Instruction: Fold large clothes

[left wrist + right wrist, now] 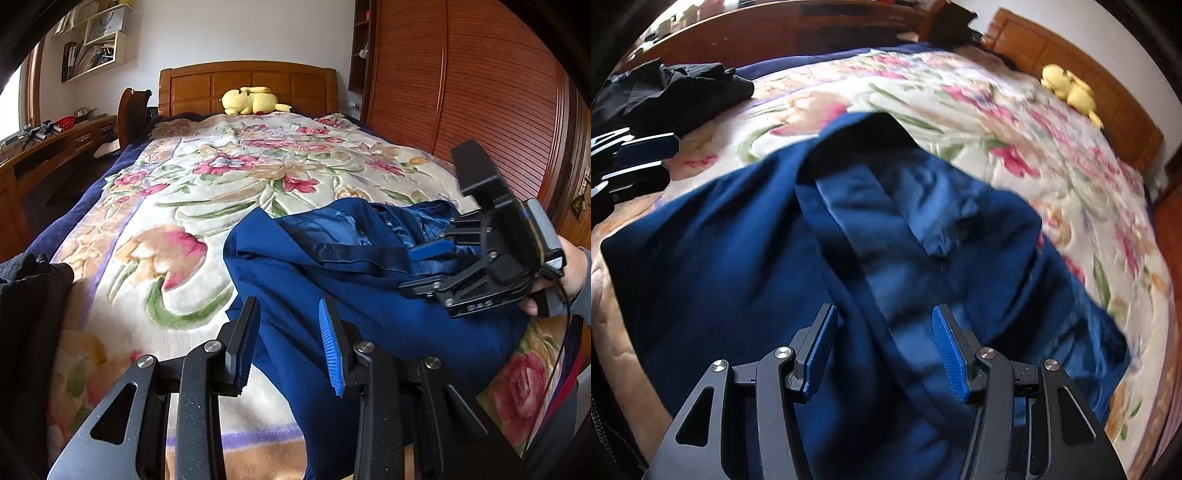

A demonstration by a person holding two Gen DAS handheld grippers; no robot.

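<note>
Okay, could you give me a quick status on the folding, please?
Left hand-held gripper open, right hand-held gripper open, over the blue garment. Garment rumpled, unfolded on the floral blanket. Black clothing lies apart.

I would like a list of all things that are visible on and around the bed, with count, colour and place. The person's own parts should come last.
garment: one, dark blue, crumpled on the near part of the bed, under both grippers
black clothes: one heap, black, at the bed's near edge, beside the left gripper
blanket: one, cream with pink flowers, covering the bed
plush toy: one, yellow, at the headboard
headboard: one, brown wood, far end of the bed
wardrobe: one, reddish wood, along one side of the bed
desk: one, brown wood, along the other side
shelf: one, white, on the wall above the desk
left gripper: one, black with blue pads, open
right gripper: one, same colours, open over the garment
hand: one, holding the right gripper
</note>
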